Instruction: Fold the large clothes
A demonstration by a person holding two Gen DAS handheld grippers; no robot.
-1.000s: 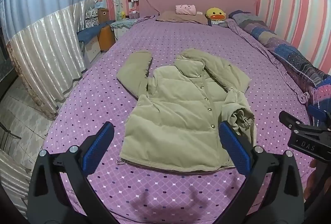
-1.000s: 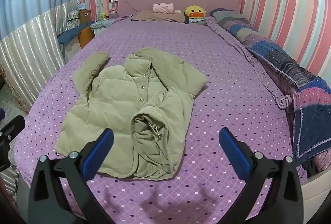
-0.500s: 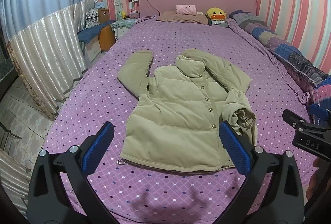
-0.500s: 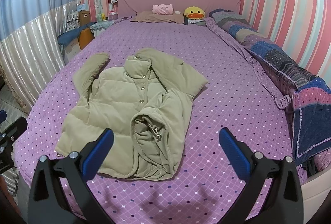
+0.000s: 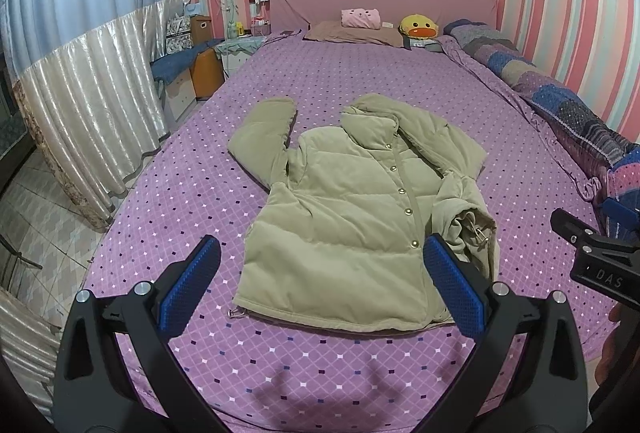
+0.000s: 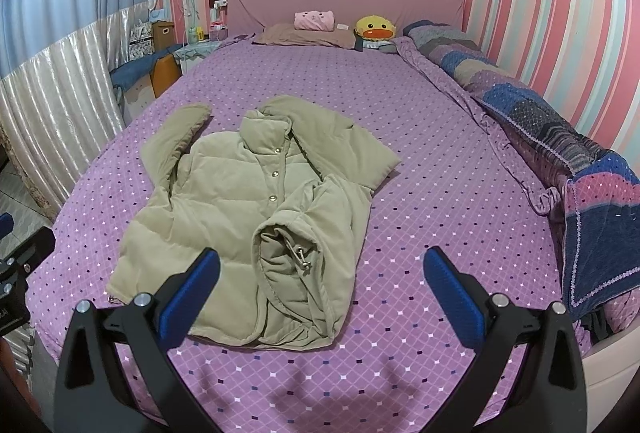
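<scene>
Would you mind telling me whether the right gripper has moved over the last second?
Yes, slightly. In the left wrist view the right gripper has drifted rightwards and down, away from the jacket's bunched sleeve.

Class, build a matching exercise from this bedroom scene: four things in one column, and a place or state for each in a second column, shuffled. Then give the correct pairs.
Things
1. jacket
2. duck plush
3. patchwork quilt
4. left gripper

Places or states
A. bunched along the striped-wall side of the bed
B. open, holding nothing
C. at the headboard, beside the pink pillow
D. spread buttoned on the purple bedspread, one sleeve folded in

Pairs: 1-D, 2-C, 3-A, 4-B
</scene>
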